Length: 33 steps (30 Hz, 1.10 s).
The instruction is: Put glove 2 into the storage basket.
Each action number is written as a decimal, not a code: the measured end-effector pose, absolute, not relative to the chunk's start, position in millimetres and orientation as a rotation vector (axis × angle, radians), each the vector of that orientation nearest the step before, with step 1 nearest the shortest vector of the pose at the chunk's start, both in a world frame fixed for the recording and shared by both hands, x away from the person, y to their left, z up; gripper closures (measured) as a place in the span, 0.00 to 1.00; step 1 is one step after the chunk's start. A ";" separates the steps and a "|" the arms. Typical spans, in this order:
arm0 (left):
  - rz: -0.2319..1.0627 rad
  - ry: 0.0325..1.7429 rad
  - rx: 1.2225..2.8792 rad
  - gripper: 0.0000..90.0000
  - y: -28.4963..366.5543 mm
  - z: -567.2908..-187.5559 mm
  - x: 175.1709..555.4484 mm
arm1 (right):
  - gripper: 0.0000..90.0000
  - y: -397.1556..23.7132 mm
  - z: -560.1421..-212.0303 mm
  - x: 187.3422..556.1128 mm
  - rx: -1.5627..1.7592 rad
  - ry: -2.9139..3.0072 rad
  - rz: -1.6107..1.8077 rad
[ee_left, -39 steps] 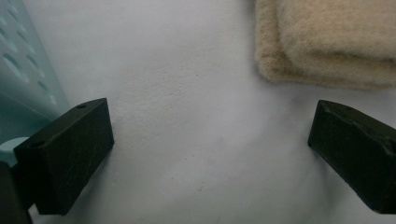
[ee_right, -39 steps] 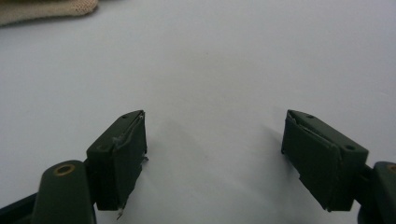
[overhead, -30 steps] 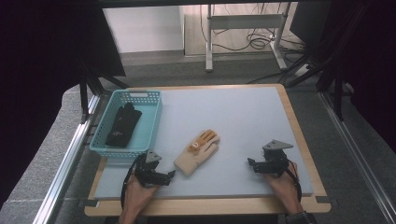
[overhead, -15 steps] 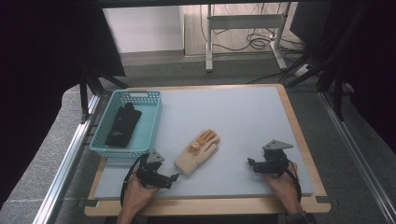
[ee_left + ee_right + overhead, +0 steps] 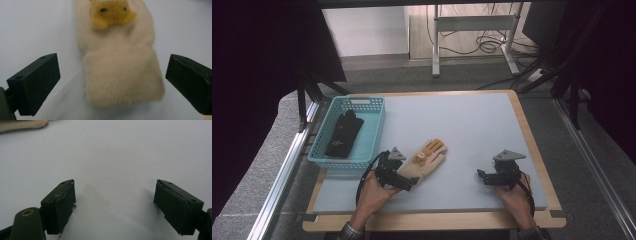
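- My left gripper [image 5: 404,181] sits at the cuff end of the cream glove [image 5: 424,161], jaws spread wide on either side of the cuff, not touching it.
- The glove lies flat on the grey table [image 5: 472,125], just right of the blue basket [image 5: 374,131], which holds a black glove [image 5: 343,134].
- My right gripper [image 5: 486,176] rests well apart, jaws apart over bare table.

Cream glove [image 5: 426,161] with yellow-orange palm; black glove [image 5: 343,134] in a turquoise basket [image 5: 377,126]; pale grey tabletop [image 5: 472,130], black fingers [image 5: 37,80]
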<state>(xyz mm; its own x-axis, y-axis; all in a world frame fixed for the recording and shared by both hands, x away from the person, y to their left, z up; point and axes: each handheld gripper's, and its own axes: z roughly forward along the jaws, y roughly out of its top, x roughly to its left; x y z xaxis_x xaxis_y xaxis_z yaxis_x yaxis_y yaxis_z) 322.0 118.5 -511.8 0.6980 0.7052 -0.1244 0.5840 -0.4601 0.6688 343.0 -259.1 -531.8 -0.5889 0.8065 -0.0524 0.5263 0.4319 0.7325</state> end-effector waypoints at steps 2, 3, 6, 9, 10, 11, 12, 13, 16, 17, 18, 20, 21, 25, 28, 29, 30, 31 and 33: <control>0.214 0.979 2.212 0.00 110.9 -511.4 330.2 | 0.19 -259.1 -531.8 343.0 1.132 2.293 0.965; 0.212 0.978 2.216 0.00 107.2 -511.5 333.7 | 0.19 -259.1 -531.8 343.0 1.132 2.293 0.965; 0.207 0.980 2.235 0.00 97.3 -512.9 343.1 | 0.19 -259.1 -531.8 343.0 1.132 2.293 0.965; 0.208 0.979 2.263 0.00 88.2 -515.8 352.2 | 0.19 -259.1 -531.8 343.0 1.133 2.293 0.965; 0.201 0.979 2.270 0.00 85.6 -516.9 354.8 | 0.19 -259.1 -531.8 343.0 1.132 2.293 0.965; 0.195 0.979 2.279 0.00 83.1 -518.0 357.1 | 0.19 -259.1 -531.7 343.0 1.133 2.294 0.965; 0.192 0.978 2.290 0.00 80.3 -519.5 359.0 | 0.19 -259.1 -531.7 343.0 1.133 2.294 0.965; 0.195 0.980 2.306 0.00 77.4 -521.0 360.7 | 0.19 -259.1 -531.8 343.0 1.133 2.294 0.965; 0.190 0.978 2.347 0.01 70.4 -525.9 364.5 | 0.19 -259.2 -531.8 343.0 1.133 2.294 0.965; 0.192 0.981 2.359 0.02 68.2 -527.7 364.9 | 0.19 -259.1 -531.8 343.0 1.133 2.294 0.966; 0.207 0.977 2.378 0.03 66.1 -529.3 364.8 | 0.19 -259.1 -531.8 342.9 1.133 2.293 0.965; 0.242 0.980 2.389 0.05 63.7 -528.9 362.4 | 0.19 -259.2 -531.8 343.0 1.133 2.294 0.966; 0.247 0.989 2.386 0.07 64.0 -527.9 361.9 | 0.19 -259.2 -531.8 343.0 1.132 2.294 0.966; 0.254 1.001 2.371 0.27 68.3 -524.1 360.8 | 0.19 -259.1 -531.8 342.9 1.132 2.294 0.965; 0.253 1.010 2.355 0.45 73.7 -522.3 361.1 | 0.19 -259.1 -531.8 342.9 1.132 2.294 0.965; 0.249 1.013 2.352 0.49 75.4 -521.9 361.8 | 0.19 -259.1 -531.8 342.9 1.132 2.294 0.965; 0.246 1.015 2.349 0.53 76.8 -521.7 362.6 | 0.19 -259.1 -531.8 342.9 1.132 2.294 0.965; 0.244 1.021 2.344 0.56 77.7 -521.6 363.1 | 0.19 -259.1 -531.8 342.9 1.133 2.294 0.965; 0.240 1.020 2.343 0.59 79.1 -521.0 363.9 | 0.19 -259.1 -531.8 342.9 1.132 2.294 0.965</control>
